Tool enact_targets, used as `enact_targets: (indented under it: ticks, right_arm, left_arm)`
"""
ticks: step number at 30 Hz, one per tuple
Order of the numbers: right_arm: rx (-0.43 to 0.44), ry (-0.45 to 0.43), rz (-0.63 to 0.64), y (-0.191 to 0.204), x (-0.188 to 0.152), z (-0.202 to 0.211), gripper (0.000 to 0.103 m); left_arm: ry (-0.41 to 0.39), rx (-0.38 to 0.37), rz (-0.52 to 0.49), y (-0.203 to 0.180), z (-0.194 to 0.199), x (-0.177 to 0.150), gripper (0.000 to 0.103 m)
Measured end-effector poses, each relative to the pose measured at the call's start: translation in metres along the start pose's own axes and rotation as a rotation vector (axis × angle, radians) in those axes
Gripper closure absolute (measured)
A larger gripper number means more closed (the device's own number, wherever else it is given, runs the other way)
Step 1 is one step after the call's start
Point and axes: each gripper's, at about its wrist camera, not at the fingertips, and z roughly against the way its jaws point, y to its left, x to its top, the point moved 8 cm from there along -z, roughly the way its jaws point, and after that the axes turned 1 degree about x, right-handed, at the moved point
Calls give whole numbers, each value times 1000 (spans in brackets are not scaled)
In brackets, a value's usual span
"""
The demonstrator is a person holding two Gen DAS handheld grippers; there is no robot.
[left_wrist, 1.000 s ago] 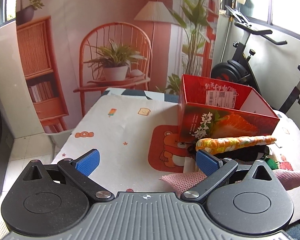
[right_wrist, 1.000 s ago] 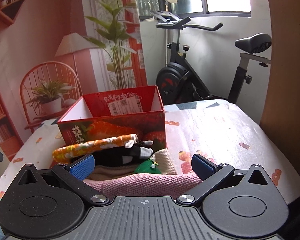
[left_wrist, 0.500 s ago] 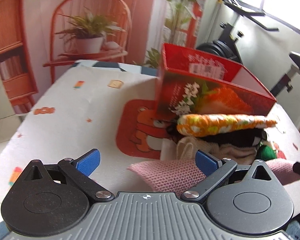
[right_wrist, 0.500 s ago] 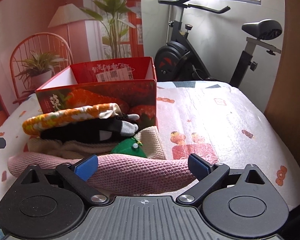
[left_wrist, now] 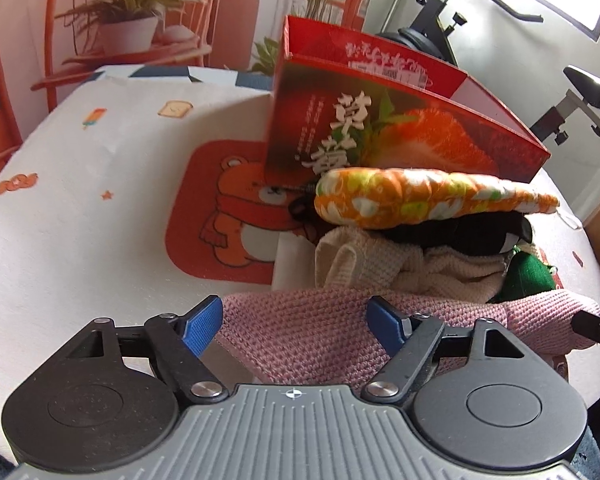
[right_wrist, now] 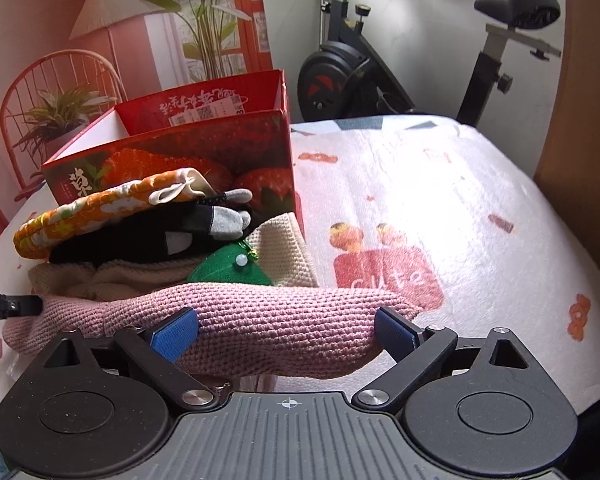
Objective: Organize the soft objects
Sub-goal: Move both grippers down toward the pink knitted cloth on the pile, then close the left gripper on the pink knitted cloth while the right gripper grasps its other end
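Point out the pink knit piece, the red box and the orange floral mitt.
pink knit piece (right_wrist: 284, 320), right wrist view, middle of its top fold
red box (left_wrist: 400, 136), left wrist view, printed front wall
orange floral mitt (left_wrist: 420, 196), left wrist view, mid-body

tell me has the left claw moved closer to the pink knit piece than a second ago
Yes. The left claw came down and forward toward the red box; the pink knit piece now lies between its closing jaws.

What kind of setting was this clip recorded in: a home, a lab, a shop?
Most likely a room in a home. An exercise bike stands by the window, a cartoon-print cloth covers the table, and a printed backdrop of a chair and plants hangs behind.
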Motion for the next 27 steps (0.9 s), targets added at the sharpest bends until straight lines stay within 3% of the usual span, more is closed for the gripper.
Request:
enact_targets:
  ticks: [5, 11, 14, 16, 24, 27]
  right_arm:
    - [38, 25, -25, 0, -2, -13, 9]
    - [72, 61, -44, 2, -3, -27, 9]
    - [95, 72, -49, 4, -4, -33, 11]
    - [111, 82, -49, 7, -5, -35, 15]
    - [151, 90, -23, 19, -1, -32, 39]
    - [152, 89, -1, 24, 1, -28, 47]
  left_arm:
    - [5, -37, -18, -9, -4, 1, 24]
    - [45, -152, 11, -20, -7, -3, 24]
    - [51, -154, -9, -25, -10, -5, 24]
    - [59, -152, -18, -27, -12, -6, 27]
    - [76, -174, -29, -30, -8, -7, 61]
    - [83, -166, -3, -27, -5, -8, 66]
